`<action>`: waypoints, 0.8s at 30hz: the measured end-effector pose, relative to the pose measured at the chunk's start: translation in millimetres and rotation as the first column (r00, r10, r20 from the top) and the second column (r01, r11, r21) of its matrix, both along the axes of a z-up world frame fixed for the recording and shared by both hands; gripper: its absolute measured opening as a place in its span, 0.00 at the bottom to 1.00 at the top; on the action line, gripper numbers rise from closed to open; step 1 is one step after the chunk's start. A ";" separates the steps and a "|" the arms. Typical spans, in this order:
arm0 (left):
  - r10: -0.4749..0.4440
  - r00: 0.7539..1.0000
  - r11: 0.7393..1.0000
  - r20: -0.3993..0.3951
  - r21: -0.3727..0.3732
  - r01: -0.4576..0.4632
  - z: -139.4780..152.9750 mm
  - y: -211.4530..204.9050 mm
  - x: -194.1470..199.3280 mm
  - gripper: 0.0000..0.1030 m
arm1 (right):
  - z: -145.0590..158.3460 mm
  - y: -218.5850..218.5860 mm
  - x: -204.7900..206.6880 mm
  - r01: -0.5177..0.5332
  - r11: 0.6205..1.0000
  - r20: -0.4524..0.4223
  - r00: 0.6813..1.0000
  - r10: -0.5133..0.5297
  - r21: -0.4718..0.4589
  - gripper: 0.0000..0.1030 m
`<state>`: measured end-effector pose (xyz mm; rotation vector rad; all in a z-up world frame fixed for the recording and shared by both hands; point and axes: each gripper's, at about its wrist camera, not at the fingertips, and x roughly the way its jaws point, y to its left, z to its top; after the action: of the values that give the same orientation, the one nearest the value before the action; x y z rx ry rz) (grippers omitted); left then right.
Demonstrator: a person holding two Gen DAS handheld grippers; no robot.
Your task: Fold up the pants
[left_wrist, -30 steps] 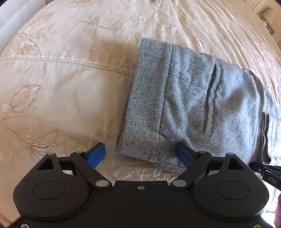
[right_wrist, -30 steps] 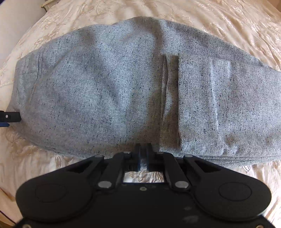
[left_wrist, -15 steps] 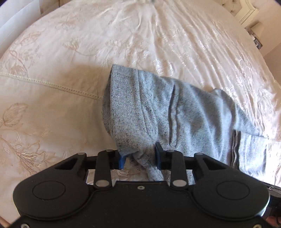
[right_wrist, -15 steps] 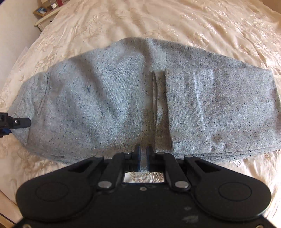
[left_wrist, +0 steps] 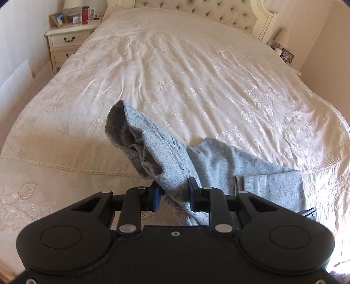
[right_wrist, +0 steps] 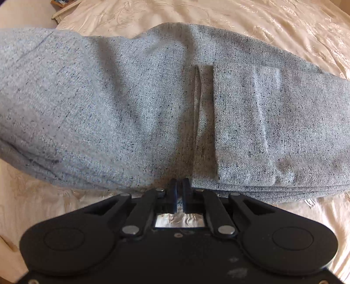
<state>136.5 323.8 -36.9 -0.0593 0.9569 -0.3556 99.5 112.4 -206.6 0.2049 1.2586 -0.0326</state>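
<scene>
Nothing readable anywhere, honestly. The red bottle (left_wrist: 84, 14) and the framed picture (left_wrist: 59, 19) on the nightstand (left_wrist: 69, 37) were way too small and blurry to make out any lettering, and the grey pants (right_wrist: 140, 104) showed no tag or label.

Cream embroidered bedspread (left_wrist: 196, 72), tufted headboard (left_wrist: 196, 8), white nightstand (left_wrist: 65, 39) with red bottle (left_wrist: 84, 15) and framed photo (left_wrist: 58, 19).

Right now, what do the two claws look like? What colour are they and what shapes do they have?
Both are matte black plastic. The left claw has a wide body with two big round discs, silver rivets on slanted link bars, and a blue pad on one finger. The right claw has the same discs and rivets, dark fingers, a shiny silver window behind them and pale scuff marks on its body. No cables or sleeves show.
</scene>
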 end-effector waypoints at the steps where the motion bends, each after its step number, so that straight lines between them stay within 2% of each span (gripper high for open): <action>1: -0.007 1.000 1.000 0.028 0.013 0.007 10.4 -9.6 -3.9 0.28 | 2.4 -4.0 -0.1 -0.012 1.000 0.002 1.000 0.012 0.021 0.07; 5: -0.058 0.993 0.998 0.107 0.043 0.053 46.1 -56.6 -15.8 0.25 | 32.3 -39.0 -17.9 -0.009 0.986 0.056 0.998 0.000 0.167 0.07; 9: -0.150 0.977 0.989 0.149 0.032 0.146 63.2 -125.3 -31.3 0.16 | 62.0 -94.5 -45.0 0.020 0.979 0.106 0.993 -0.043 0.204 0.07; 10: -0.184 0.971 0.983 0.155 0.021 0.183 62.1 -147.1 -34.5 0.12 | 65.9 -106.7 -50.0 0.028 0.979 0.113 0.992 -0.052 0.202 0.07; 11: -0.219 0.964 0.975 0.151 0.007 0.221 59.6 -168.3 -37.6 0.01 | 69.8 -124.1 -56.8 0.041 0.980 0.120 0.991 -0.065 0.192 0.07; 14: -0.312 0.945 0.947 0.101 -0.053 0.318 38.3 -243.9 -45.2 0.02 | 71.2 -172.7 -71.4 0.084 0.985 0.108 0.989 -0.101 0.149 0.07; 17: -0.360 0.932 0.932 0.043 -0.036 0.362 9.6 -302.3 -55.8 0.06 | 64.9 -219.5 -80.9 0.136 0.984 0.085 0.986 -0.147 0.117 0.10; 19: -0.365 0.931 0.931 0.001 -0.014 0.364 -4.7 -316.6 -61.2 0.15 | 61.7 -244.3 -87.2 0.151 0.984 0.075 0.985 -0.159 0.098 0.10; 21: -0.331 0.943 0.943 -0.038 0.022 0.332 -14.3 -314.0 -65.5 0.15 | 64.3 -256.6 -88.7 0.148 0.986 0.086 0.984 -0.155 0.076 0.14; 24: -0.231 0.969 0.966 -0.090 0.097 0.239 -29.4 -291.2 -52.5 0.17 | 68.3 -276.7 -77.2 0.129 0.990 0.126 0.983 -0.136 0.062 0.23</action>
<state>84.0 32.6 -66.3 0.1414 1.0616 -0.5230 22.4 -164.4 -138.3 0.3320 1.1156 -0.0992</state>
